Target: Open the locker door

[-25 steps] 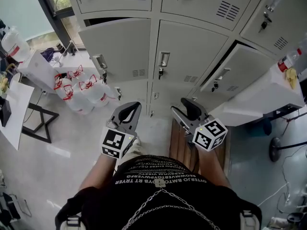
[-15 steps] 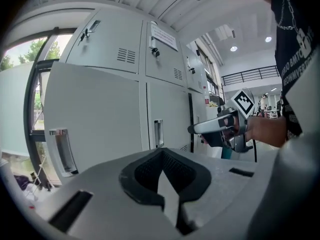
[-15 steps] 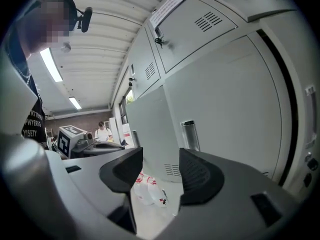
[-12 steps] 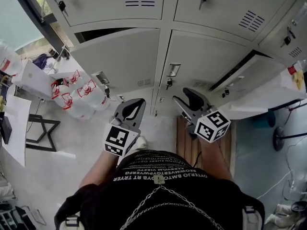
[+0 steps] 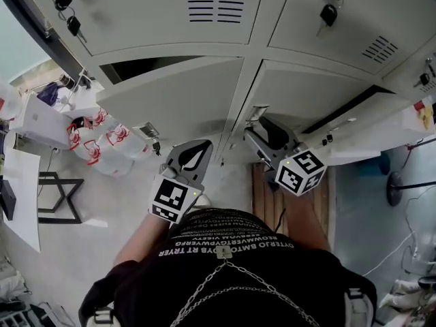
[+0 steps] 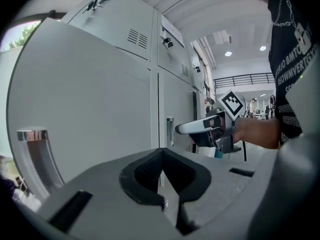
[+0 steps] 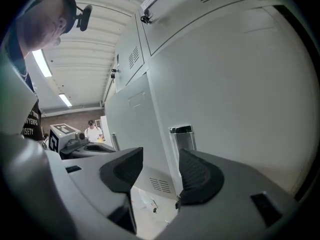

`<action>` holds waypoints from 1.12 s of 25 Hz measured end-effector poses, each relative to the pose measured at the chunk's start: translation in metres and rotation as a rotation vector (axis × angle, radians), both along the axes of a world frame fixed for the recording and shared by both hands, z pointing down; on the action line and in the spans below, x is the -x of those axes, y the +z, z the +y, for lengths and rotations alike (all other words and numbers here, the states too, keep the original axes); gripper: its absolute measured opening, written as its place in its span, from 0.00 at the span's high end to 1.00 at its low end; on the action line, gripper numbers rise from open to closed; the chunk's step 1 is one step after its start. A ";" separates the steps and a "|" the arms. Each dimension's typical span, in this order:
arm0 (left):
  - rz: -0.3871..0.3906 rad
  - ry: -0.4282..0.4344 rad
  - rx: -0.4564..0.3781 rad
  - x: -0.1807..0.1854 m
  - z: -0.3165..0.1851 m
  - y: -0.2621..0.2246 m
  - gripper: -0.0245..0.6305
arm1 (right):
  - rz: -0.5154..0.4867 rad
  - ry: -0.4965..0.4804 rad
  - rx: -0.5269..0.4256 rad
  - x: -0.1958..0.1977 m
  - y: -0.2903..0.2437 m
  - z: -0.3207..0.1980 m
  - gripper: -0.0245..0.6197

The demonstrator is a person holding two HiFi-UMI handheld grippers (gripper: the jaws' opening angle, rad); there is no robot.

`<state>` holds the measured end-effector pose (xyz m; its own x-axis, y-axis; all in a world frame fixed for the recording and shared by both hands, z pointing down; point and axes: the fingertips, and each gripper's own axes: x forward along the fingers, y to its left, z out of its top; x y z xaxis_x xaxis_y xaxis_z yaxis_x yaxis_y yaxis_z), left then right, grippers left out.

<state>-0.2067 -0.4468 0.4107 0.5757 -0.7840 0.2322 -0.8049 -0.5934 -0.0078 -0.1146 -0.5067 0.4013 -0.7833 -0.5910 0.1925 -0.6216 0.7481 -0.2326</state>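
Observation:
Grey lockers fill the head view. The middle locker door (image 5: pixel 306 90) carries a chrome handle (image 5: pixel 257 112), which also shows in the right gripper view as the handle (image 7: pixel 181 136). My right gripper (image 5: pixel 262 136) is open, its tips just below and in front of that handle, with nothing between the jaws (image 7: pixel 160 171). Lower left, my left gripper (image 5: pixel 197 154) is shut and empty (image 6: pixel 162 169), facing the left door (image 5: pixel 177 90) near its handle (image 6: pixel 37 149). The left gripper view also shows the right gripper (image 6: pixel 200 127) beside the middle door's handle (image 6: pixel 170 129).
The left door stands ajar with a dark gap (image 5: pixel 136 68) along its top; a right-hand door (image 5: pixel 354 125) is ajar too. Keys (image 5: pixel 328 12) hang in the upper locks. Water bottles (image 5: pixel 102 142) and a white table (image 5: pixel 20 182) sit at left; a wooden pallet (image 5: pixel 269 196) lies underfoot.
The view has closed in on the lockers. Both grippers moved forward and up; the right one now sits at the middle door's handle. Neither gripper changed state.

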 end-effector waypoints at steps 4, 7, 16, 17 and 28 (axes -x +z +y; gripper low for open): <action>-0.002 0.022 0.001 0.007 -0.007 0.001 0.96 | 0.028 0.016 0.003 0.011 0.008 -0.014 0.62; -0.005 0.037 0.005 0.010 -0.011 0.004 0.96 | 0.028 0.035 0.006 0.016 0.012 -0.021 0.62; -0.018 0.064 0.007 0.010 -0.006 0.008 0.96 | 0.019 0.078 0.007 0.013 0.013 -0.011 0.67; -0.019 0.071 0.007 0.006 -0.004 0.008 0.96 | 0.021 0.078 0.007 0.012 0.014 -0.006 0.67; -0.020 0.119 0.001 -0.054 0.042 0.002 0.96 | 0.070 0.073 0.003 -0.024 0.017 0.048 0.79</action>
<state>-0.1524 -0.4050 0.4123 0.6597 -0.7104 0.2452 -0.7287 -0.6845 -0.0226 -0.0904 -0.4587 0.4184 -0.7224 -0.6458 0.2471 -0.6896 0.6993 -0.1882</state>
